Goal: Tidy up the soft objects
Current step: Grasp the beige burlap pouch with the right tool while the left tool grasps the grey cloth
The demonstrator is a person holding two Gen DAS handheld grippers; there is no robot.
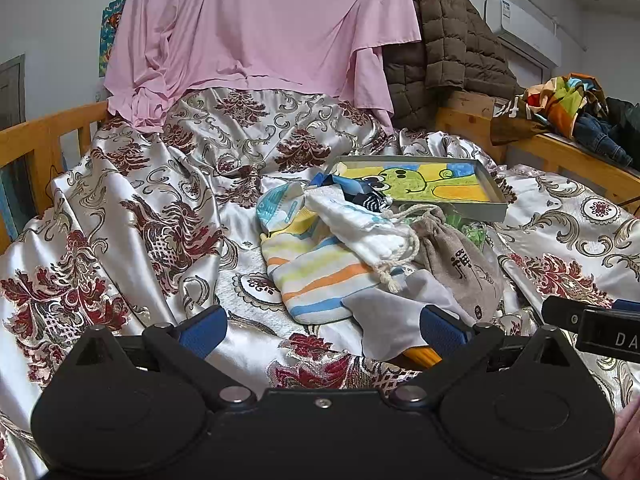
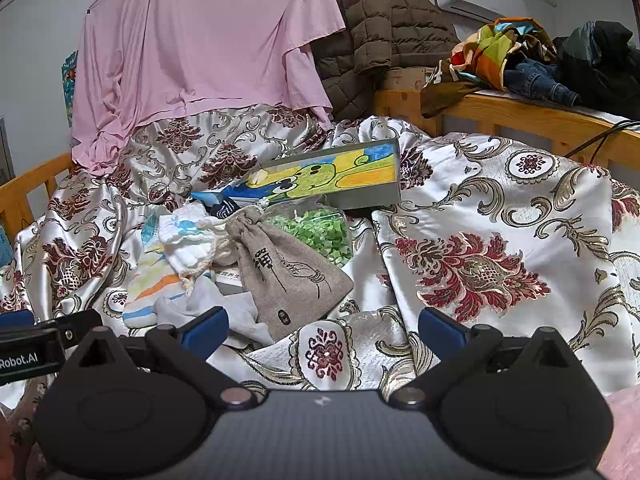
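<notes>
Left and right wrist views of a bed draped in a glossy white satin cover with maroon and gold damask motifs (image 1: 168, 208). Both tools stand released and empty: the left gripper (image 1: 323, 326), at the lower centre of its frame, has its blue-padded fingers (image 1: 204, 326) spread wide over the cover, and the right gripper (image 2: 323, 326) is likewise spread, nothing between its pads.

The soft objects lie in one loose heap at mid-frame. It comprises a striped sock in white, yellow, orange and blue (image 1: 308, 276); a white knitted drawstring pouch (image 1: 360, 228) lying across it; a grey-beige linen drawstring bag printed with a black character (image 2: 288, 272); a pale grey cloth (image 1: 392, 312) nearest the left gripper; and a clear packet of green pieces (image 2: 316, 232) behind the linen bag. A shallow grey tray lined with a green-and-yellow cartoon drawing (image 1: 420, 184) sits tilted just beyond the heap, with a dark blue patterned item (image 1: 368, 196) at its near edge.

Judged from this layout, the sorting has barely begun: the tray appears almost empty, and every item in the heap remains to be picked up.
</notes>
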